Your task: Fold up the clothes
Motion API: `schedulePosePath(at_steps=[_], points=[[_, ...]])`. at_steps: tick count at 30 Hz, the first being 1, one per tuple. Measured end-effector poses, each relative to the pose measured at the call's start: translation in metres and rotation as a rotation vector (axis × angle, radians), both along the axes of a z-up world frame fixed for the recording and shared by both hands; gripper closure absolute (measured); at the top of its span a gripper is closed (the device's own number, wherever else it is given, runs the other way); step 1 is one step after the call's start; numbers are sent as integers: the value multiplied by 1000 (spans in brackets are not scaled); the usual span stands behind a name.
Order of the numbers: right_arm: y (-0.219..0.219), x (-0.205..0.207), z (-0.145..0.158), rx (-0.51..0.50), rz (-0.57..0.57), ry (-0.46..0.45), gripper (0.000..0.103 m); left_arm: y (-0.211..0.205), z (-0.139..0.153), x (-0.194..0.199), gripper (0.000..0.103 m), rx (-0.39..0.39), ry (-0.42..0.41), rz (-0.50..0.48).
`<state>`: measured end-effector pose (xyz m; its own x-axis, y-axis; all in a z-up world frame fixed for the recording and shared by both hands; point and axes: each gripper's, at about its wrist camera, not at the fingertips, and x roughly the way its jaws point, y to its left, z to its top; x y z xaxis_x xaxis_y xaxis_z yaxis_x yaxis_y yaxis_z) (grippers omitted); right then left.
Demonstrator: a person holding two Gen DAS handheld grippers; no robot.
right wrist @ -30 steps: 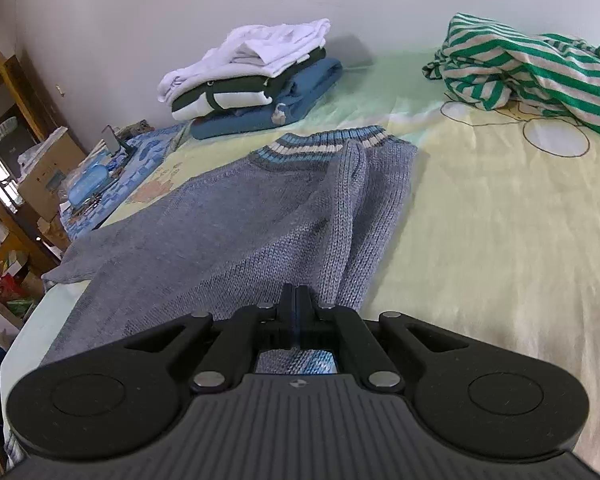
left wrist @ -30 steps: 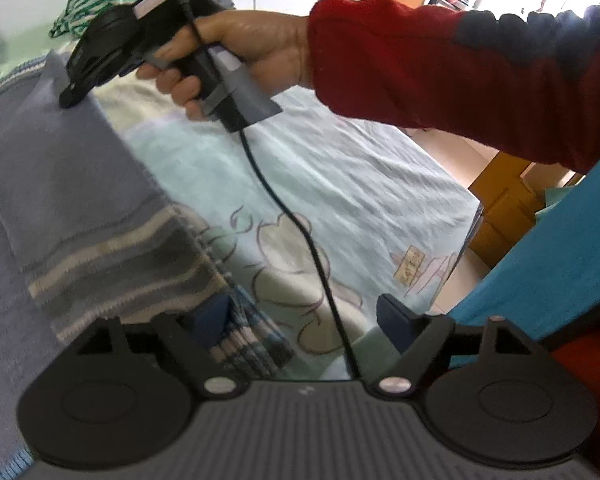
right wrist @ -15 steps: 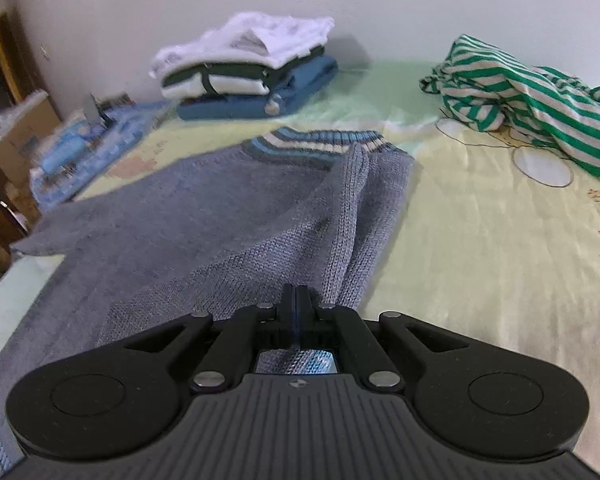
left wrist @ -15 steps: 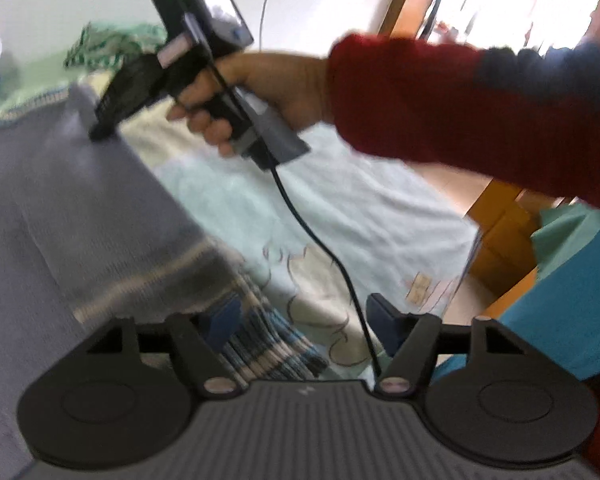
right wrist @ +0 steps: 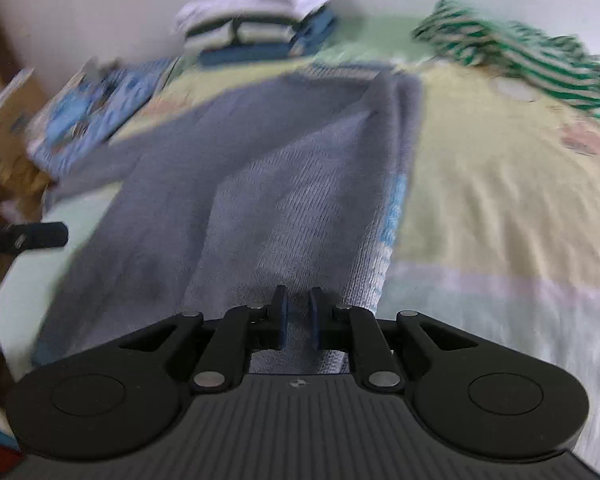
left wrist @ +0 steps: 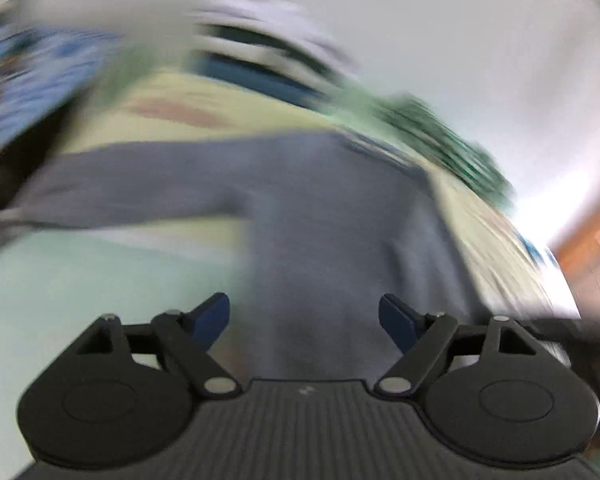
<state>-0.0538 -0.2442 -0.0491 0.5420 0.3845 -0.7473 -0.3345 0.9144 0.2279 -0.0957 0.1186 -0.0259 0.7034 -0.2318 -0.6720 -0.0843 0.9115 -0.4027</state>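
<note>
Two grippers hang over one grey sweater [right wrist: 268,168] spread flat on the bed [right wrist: 500,208]. From the right wrist view, the right gripper [right wrist: 297,316] sits low above the near hem of the knit, its blue pads [right wrist: 281,320] drawn close with only a slim gap between them, and no cloth visibly caught in that gap. Ahead of it the sweater runs away toward its striped collar, one side folded inward over the body, with a pale blue band showing along the folded edge to the right of the fingers. Far ahead lies a stack of folded clothes [right wrist: 260,24] by the wall, and ahead to the right a rumpled green-striped garment [right wrist: 512,56]. At the left edge a dark piece of the other tool pokes in.

From the left wrist view everything is badly smeared. The left gripper [left wrist: 304,320] has its fingers spread wide, holding nothing, with the grey sweater [left wrist: 332,220] directly ahead and beneath them, one sleeve stretching off to the left.
</note>
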Motion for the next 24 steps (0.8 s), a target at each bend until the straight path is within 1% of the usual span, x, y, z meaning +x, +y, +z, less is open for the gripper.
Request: schedulePosePath(at_steps=[2,3,5,7,9,13,16,20,22,23,24], points=[[4,-7,1,34,-26,-14,90,34,-1,12,21,-28,44,156],[10,-8,0,18,-30,-17,90,48,-4,19,21,-54,73,214],[20,-10,-7,-49,-40,-30,87,73,-11,28,21,-132,117,340],[27,-10,-13,-95,-55,-29,85,90,-16,29,21,-209,149,426],[29,-11,-14,-92,-78,-35,84,104,-20,27,21,-282,170,489],[29,-12,-15,-98,-97,-40,83,122,-19,24,24,-363,197,525],[31,-14,-15,-103,-107,-46,83,142,-19,18,25,-378,194,584],[32,-15,-14,-88,-132,-53,83,164,-23,19,26,-426,181,624],[34,-15,-12,-83,-138,-55,83,170,-23,21,32,-439,180,643],[35,-15,-11,-81,-142,-57,83,172,-25,21,38,-445,180,655],[36,-14,-10,-81,-144,-59,83,175,-26,22,52,-451,180,667]])
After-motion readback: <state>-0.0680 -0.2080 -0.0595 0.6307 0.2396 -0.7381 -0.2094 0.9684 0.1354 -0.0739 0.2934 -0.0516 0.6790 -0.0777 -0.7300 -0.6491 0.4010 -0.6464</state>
